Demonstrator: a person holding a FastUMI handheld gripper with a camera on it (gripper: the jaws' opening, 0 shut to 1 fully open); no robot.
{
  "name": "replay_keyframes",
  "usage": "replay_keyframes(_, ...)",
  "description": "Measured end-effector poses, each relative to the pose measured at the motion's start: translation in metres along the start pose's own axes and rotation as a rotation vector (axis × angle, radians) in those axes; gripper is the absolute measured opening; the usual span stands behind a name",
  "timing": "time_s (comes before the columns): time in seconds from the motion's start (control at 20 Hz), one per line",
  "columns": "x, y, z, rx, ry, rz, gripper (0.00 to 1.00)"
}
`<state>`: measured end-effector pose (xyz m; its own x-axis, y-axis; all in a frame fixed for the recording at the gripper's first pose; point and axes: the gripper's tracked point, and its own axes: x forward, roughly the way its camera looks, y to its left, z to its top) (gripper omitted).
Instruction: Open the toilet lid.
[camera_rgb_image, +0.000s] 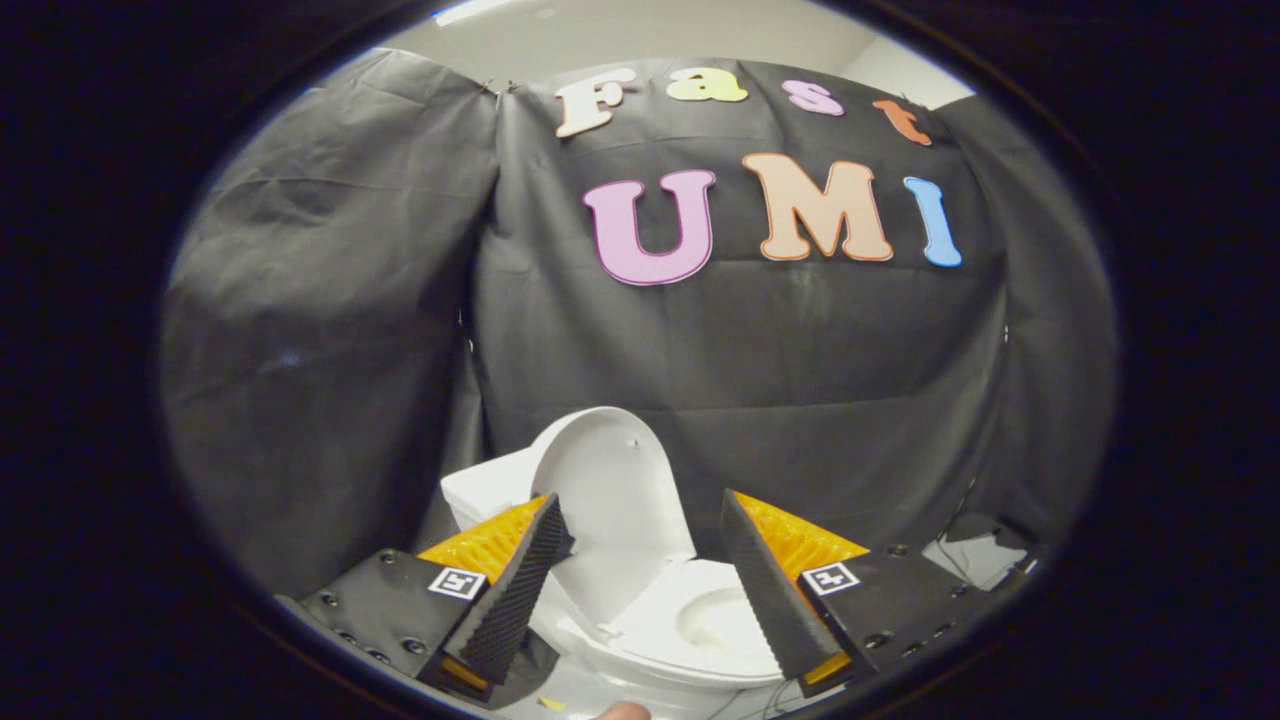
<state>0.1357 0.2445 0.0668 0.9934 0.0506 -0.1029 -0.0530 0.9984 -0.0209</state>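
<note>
Lid (612, 480) stands raised behind the toilet bowl (715, 620) (seat down), gripper (650, 540) fingers spread apart, holding nothing.

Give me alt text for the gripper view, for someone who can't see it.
A white toilet's lid stands raised above the white seat and bowl. The open gripper holds nothing, its ridged black fingers spread either side, before a black cloth wall.

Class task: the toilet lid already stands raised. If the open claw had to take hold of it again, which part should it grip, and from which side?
Grip the lid's free curved top rim, coming from the front above the bowl. The thin upright edge suits the open claw; the hinge end sits low behind the seat.
</note>
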Motion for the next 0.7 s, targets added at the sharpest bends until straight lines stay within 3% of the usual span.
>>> replay_keyframes(0.45,-0.025,-0.085,-0.026,-0.012,0.014,-0.055,0.99)
replay_keyframes(0.7,-0.043,-0.103,-0.055,-0.035,0.041,-0.062,0.99)
